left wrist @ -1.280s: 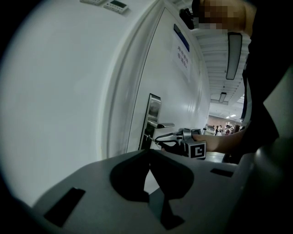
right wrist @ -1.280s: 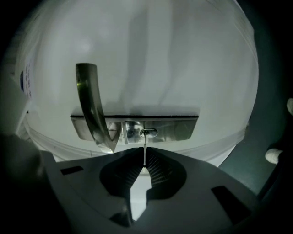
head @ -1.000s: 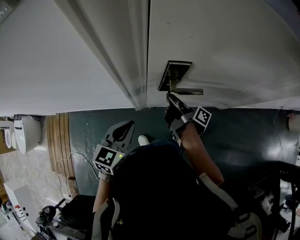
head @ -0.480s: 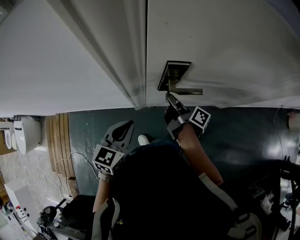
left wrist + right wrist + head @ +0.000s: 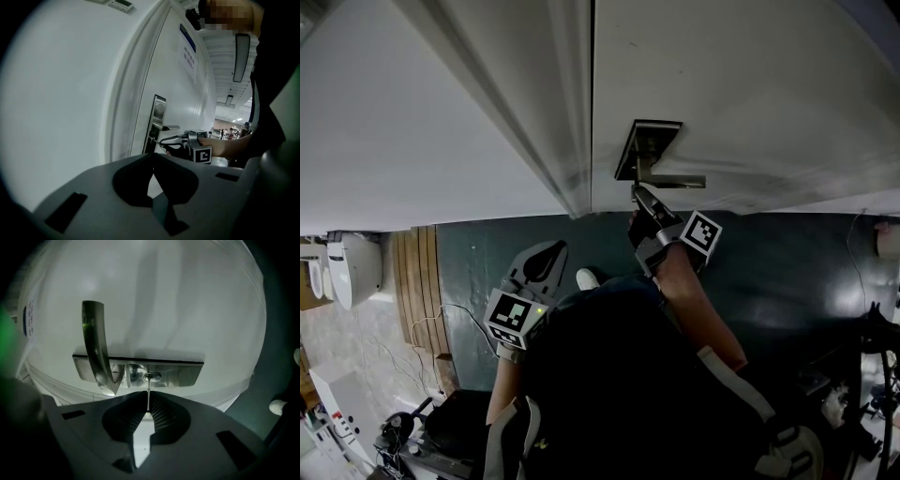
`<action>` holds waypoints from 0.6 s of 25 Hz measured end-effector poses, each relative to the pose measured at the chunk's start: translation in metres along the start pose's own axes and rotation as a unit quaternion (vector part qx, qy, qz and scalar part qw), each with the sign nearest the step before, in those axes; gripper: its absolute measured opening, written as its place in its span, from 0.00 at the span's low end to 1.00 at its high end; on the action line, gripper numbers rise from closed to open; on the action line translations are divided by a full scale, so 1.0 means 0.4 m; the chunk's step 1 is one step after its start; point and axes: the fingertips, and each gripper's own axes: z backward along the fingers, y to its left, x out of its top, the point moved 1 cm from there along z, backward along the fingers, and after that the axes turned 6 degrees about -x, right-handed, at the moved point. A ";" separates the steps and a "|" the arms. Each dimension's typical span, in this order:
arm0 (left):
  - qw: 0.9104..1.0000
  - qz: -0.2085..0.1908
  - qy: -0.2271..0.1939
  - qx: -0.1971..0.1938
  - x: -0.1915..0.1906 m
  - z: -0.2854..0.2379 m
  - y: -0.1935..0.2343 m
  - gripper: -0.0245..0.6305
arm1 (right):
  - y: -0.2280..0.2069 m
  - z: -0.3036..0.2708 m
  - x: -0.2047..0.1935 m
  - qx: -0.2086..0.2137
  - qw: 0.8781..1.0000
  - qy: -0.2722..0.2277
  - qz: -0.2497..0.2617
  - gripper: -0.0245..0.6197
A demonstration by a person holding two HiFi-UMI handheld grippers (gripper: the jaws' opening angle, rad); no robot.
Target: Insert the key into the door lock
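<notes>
Right gripper [image 5: 147, 409] is being held clamped on the key [image 5: 148, 397], tip being presented at the keyhole [image 5: 153, 377] beside the door handle [image 5: 96, 348]. Insertion likely just being started; straight push along slot axis being called for next. Left gripper [image 5: 542, 261], closed, empty, being held idle.

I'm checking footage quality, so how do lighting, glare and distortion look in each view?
Head view: bright white door, dim dark floor. Left gripper view: fisheye curves the door frame, corners vignetted black. Right gripper view: lock plate glints, key sharp, rim darkened.
</notes>
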 end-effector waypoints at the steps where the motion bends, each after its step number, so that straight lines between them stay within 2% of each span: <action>1: 1.000 0.000 0.000 0.001 0.000 0.002 0.000 0.05 | 0.001 0.001 0.000 -0.003 1.000 -0.002 0.011 0.09; 4: 1.000 0.001 0.001 0.002 -0.002 0.002 0.002 0.05 | -0.001 0.000 0.001 -0.010 1.000 -0.003 0.024 0.09; 8: 1.000 0.003 0.002 -0.001 -0.005 -0.004 0.000 0.05 | -0.006 -0.004 0.002 0.005 1.000 0.004 -0.009 0.09; 15: 1.000 0.004 0.001 -0.005 -0.007 -0.006 -0.016 0.05 | -0.002 -0.002 0.001 0.001 1.000 0.007 0.017 0.09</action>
